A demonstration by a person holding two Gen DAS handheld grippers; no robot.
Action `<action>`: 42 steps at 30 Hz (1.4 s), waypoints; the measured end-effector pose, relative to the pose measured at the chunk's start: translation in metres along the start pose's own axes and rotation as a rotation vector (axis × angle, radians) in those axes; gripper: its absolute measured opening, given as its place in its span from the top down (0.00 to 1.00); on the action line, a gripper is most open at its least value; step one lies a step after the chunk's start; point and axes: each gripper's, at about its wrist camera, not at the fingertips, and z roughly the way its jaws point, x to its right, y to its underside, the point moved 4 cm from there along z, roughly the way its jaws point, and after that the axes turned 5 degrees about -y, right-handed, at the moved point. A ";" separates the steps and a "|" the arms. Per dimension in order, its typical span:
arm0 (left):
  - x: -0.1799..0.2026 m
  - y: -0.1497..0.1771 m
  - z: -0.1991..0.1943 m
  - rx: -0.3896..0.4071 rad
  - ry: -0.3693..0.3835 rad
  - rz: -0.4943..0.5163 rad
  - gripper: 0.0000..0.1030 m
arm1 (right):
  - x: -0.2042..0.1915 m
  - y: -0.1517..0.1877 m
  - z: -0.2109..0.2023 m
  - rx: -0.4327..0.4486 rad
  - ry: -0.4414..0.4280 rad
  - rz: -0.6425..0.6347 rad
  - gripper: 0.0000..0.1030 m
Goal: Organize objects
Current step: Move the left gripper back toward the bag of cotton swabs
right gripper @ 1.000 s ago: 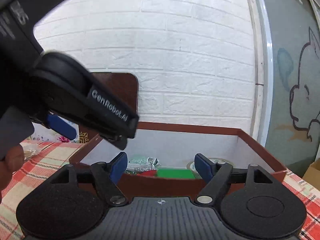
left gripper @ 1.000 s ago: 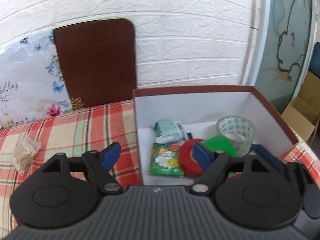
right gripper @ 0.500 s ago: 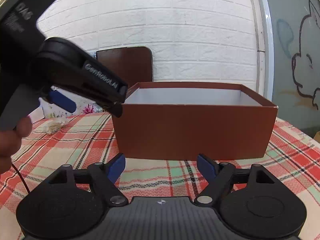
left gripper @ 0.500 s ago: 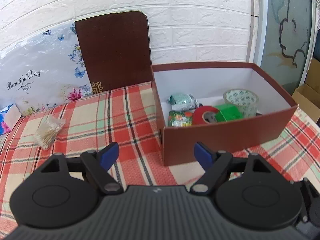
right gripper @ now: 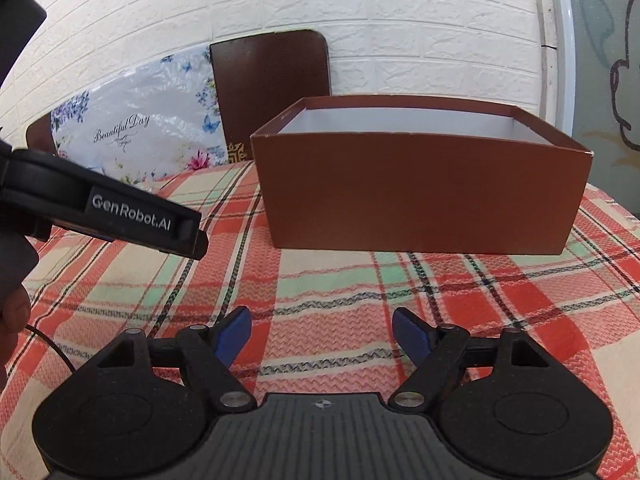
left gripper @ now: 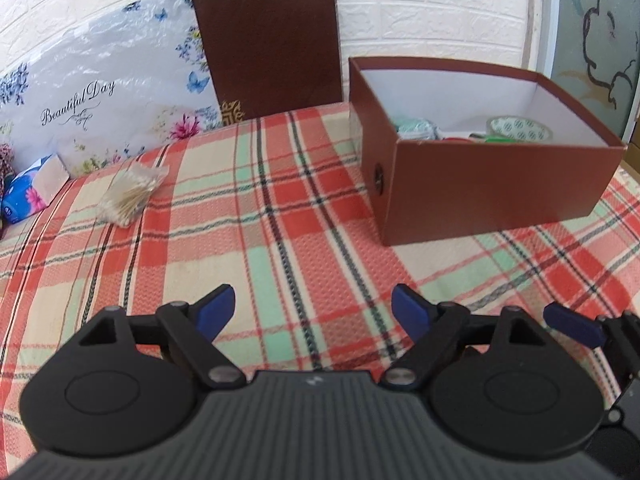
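Both grippers hung empty over the checked surface (left gripper: 280, 240). The left gripper (left gripper: 313, 310) was spreading its jaws wider with nothing between them; the right gripper (right gripper: 322, 330) stood apart too. The brown box (left gripper: 492, 188) already held a tape roll (left gripper: 520, 130) and other bits. A bag of cotton swabs (left gripper: 130, 196) lay well apart, near the tissue pack (left gripper: 30, 192). It looked like the next pick: the left gripper would need to reach for that bag.

An open brown cardboard box (left gripper: 492, 184) sits on the checked tablecloth (left gripper: 280, 240), a clear tape roll (left gripper: 520, 130) inside. A bag of cotton swabs (left gripper: 130, 192) lies well left, before the floral board (left gripper: 100, 108).
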 end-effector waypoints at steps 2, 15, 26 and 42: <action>-0.005 0.005 0.004 -0.011 -0.008 -0.004 0.15 | -0.004 0.001 0.002 -0.016 -0.006 -0.011 0.25; -0.052 0.017 0.031 -0.045 -0.040 -0.085 0.15 | -0.039 0.001 0.018 -0.083 -0.075 -0.117 0.25; -0.245 0.055 0.080 0.011 -0.330 -0.369 0.00 | -0.153 -0.040 0.115 -0.065 -0.273 -0.301 0.25; -0.274 0.064 0.075 0.147 -0.195 -0.578 0.00 | -0.226 -0.129 0.273 -0.130 -0.437 -0.078 0.62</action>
